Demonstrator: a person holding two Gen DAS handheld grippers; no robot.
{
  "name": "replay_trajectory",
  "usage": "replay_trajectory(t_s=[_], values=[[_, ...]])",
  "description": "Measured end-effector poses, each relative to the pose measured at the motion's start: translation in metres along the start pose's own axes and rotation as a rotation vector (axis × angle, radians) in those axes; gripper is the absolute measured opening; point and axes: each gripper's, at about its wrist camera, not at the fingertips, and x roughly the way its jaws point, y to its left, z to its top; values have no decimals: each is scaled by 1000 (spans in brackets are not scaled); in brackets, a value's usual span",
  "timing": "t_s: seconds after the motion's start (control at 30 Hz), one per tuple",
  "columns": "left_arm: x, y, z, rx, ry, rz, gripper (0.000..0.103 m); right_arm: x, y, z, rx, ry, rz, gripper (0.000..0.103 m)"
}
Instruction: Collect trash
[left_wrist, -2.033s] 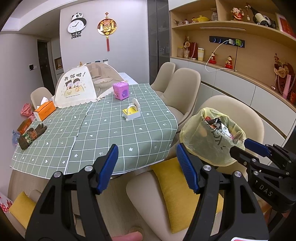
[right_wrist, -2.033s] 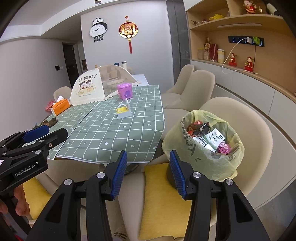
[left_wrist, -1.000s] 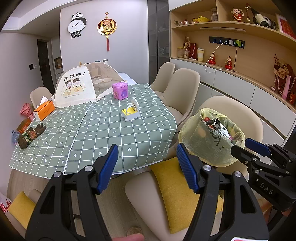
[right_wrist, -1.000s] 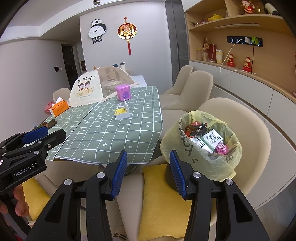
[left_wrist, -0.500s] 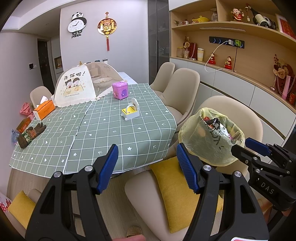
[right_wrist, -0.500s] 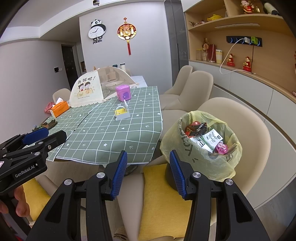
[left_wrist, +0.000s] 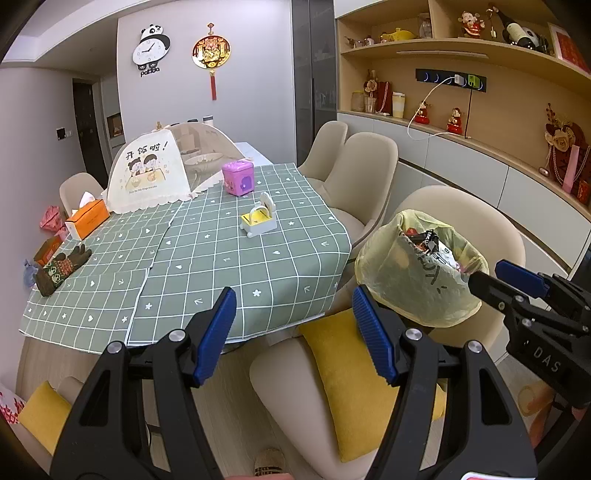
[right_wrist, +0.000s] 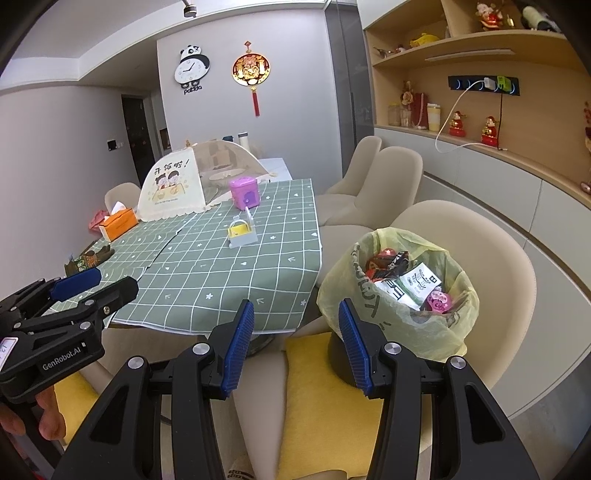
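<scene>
Left gripper (left_wrist: 293, 332) and right gripper (right_wrist: 295, 341), both spread and empty, hover beside the wrapper-filled yellow plastic bin bag (right_wrist: 399, 291) on the beige chair (right_wrist: 491, 258); collection appears nearly finished, next gathering the bag's rim

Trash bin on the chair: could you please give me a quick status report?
Left tongs and right tongs open, empty. Trash bin on the chair, bag full of wrappers. Nothing between tongs and bin.

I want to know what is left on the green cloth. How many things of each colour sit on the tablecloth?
Orange: 1, tissue box
Purple: 1, box
Yellow and white: 1, small container
Cream: 1, food cover
Dark patterned: 1, glove
Total: 5
</scene>
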Motion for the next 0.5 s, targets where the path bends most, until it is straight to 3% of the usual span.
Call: replay_trajectory(t_s=[0.27, 0.5], values=[[3, 1, -3, -2, 14, -11, 62, 1, 1, 0, -1, 6, -6, 45], [21, 19, -8, -6, 73, -12, 62, 24, 8, 4, 10, 48, -15, 45]])
